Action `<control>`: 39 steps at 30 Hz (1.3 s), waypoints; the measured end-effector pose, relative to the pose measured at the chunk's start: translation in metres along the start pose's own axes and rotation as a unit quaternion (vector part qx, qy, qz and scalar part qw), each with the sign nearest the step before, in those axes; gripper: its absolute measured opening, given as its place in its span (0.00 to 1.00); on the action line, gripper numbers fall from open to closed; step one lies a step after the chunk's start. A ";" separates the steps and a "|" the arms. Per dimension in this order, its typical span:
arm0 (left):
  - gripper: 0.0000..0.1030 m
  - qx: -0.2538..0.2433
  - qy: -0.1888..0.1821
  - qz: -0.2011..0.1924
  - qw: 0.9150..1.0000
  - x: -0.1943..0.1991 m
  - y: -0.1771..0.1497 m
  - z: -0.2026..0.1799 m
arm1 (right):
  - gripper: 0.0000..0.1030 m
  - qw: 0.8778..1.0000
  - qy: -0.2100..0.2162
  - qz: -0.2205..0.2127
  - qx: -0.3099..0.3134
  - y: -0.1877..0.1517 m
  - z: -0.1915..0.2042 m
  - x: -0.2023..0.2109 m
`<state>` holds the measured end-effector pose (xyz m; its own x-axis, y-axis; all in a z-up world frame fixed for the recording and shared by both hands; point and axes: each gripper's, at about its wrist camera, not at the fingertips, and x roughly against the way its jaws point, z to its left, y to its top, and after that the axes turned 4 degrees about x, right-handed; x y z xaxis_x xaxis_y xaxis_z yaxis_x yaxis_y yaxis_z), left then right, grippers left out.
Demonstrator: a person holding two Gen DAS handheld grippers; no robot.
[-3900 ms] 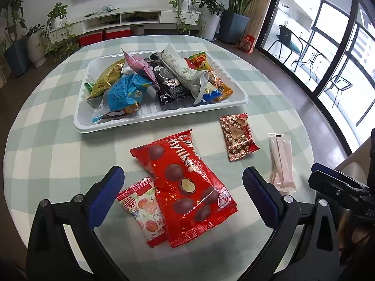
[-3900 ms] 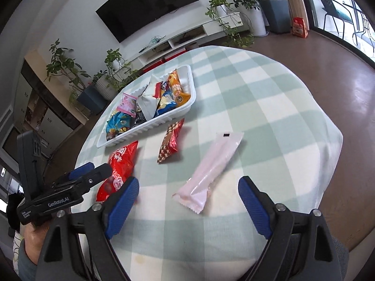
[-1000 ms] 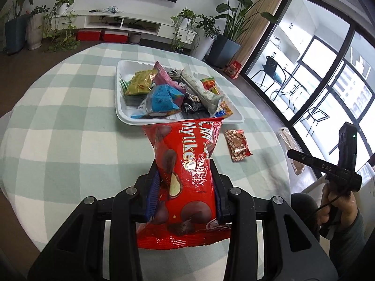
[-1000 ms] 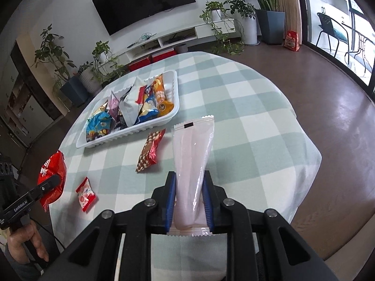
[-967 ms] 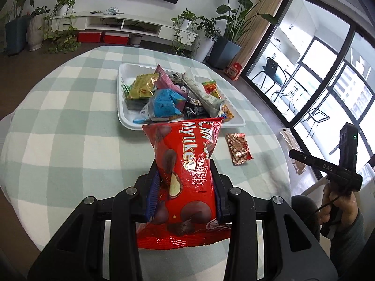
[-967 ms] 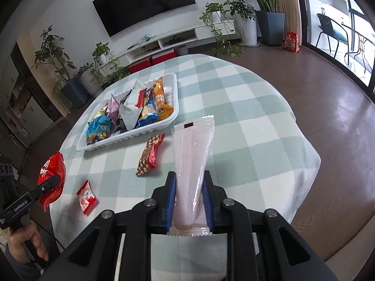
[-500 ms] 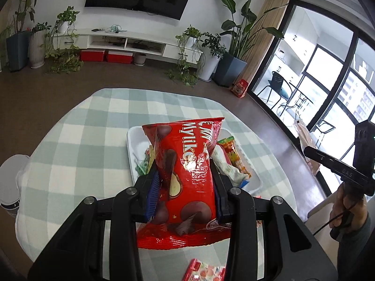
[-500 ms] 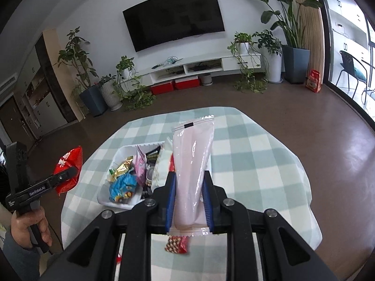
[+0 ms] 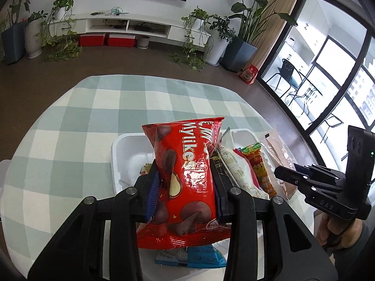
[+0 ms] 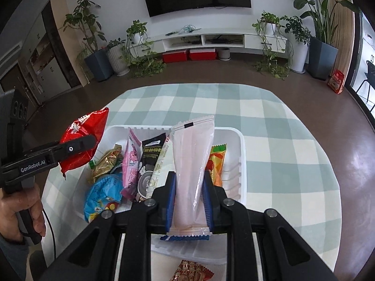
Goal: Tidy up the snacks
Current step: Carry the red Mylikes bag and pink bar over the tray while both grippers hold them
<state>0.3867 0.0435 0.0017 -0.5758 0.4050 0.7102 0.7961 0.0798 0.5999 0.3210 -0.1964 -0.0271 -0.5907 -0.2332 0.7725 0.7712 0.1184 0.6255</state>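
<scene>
Both packets have travelled from the open tablecloth to a spot above the tray within the last second, so the carry looks all but finished and letting go seems the step left. The left gripper (image 9: 185,194) is clamped on the red Mylikes chocolate bag (image 9: 187,178), which stands upright between its blue pads; the far left corner of the white plastic tray (image 9: 124,145) shows bare just beyond and left of those pads. The right gripper (image 10: 189,201) pinches the long pale pink packet (image 10: 193,164) at its lower end, the packet rising straight ahead of the jaws over the tray's middle.

Inside the white plastic tray (image 10: 240,164), left of the right gripper, lie a blue round-print bag (image 10: 103,196), a gold foil packet (image 10: 106,161), a pink pouch (image 10: 131,164) and a black packet (image 10: 151,154); just right of the pink packet an orange snack bag (image 10: 218,164) peeks out, with bare ribbed floor beyond it. A small brown patterned packet (image 10: 192,270) remains on the checked tablecloth (image 10: 281,164), below the gripper and outside the tray, so I judge one more pickup at least is due. A second small red packet seen earlier on the cloth is out of sight now.
</scene>
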 end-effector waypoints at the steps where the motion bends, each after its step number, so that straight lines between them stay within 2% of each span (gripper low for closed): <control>1: 0.34 0.001 0.001 0.000 1.000 -0.004 0.001 0.001 | 0.23 1.000 -0.001 0.002 0.000 0.000 -0.001 -0.003; 10: 0.34 0.000 0.014 0.019 1.000 -0.032 -0.009 0.009 | 0.23 1.000 -0.007 0.018 0.009 0.004 0.002 -0.029; 16: 0.36 -0.021 0.023 0.028 0.999 -0.043 -0.012 0.003 | 0.23 0.999 -0.012 0.032 0.005 0.000 0.000 -0.041; 25: 0.44 -0.033 0.032 0.034 0.998 -0.053 -0.020 0.001 | 0.24 0.999 -0.016 0.032 0.010 -0.003 0.001 -0.042; 27: 0.50 -0.034 0.036 0.034 0.998 -0.053 -0.020 0.002 | 0.26 0.999 -0.017 0.030 0.007 -0.003 0.002 -0.041; 32: 0.52 -0.035 0.037 0.034 0.998 -0.053 -0.021 0.002 | 0.27 0.999 -0.020 0.030 0.006 -0.003 0.001 -0.041; 33: 0.55 -0.037 0.038 0.034 0.998 -0.053 -0.020 0.002 | 0.27 0.999 -0.020 0.030 0.006 -0.003 0.001 -0.041; 36: 0.60 -0.038 0.039 0.031 0.998 -0.050 -0.021 0.001 | 0.34 0.999 -0.020 0.027 0.008 -0.003 0.001 -0.038; 39: 0.60 -0.038 0.042 0.028 0.998 -0.048 -0.021 0.002 | 0.38 1.000 -0.020 0.018 0.009 -0.002 0.001 -0.033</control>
<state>0.3983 0.0240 -0.0458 -0.5474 0.3281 0.7698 0.8127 -0.0110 0.5826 0.3383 -0.1884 -0.0537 -0.5720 -0.1901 0.7979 0.7878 0.1435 0.5990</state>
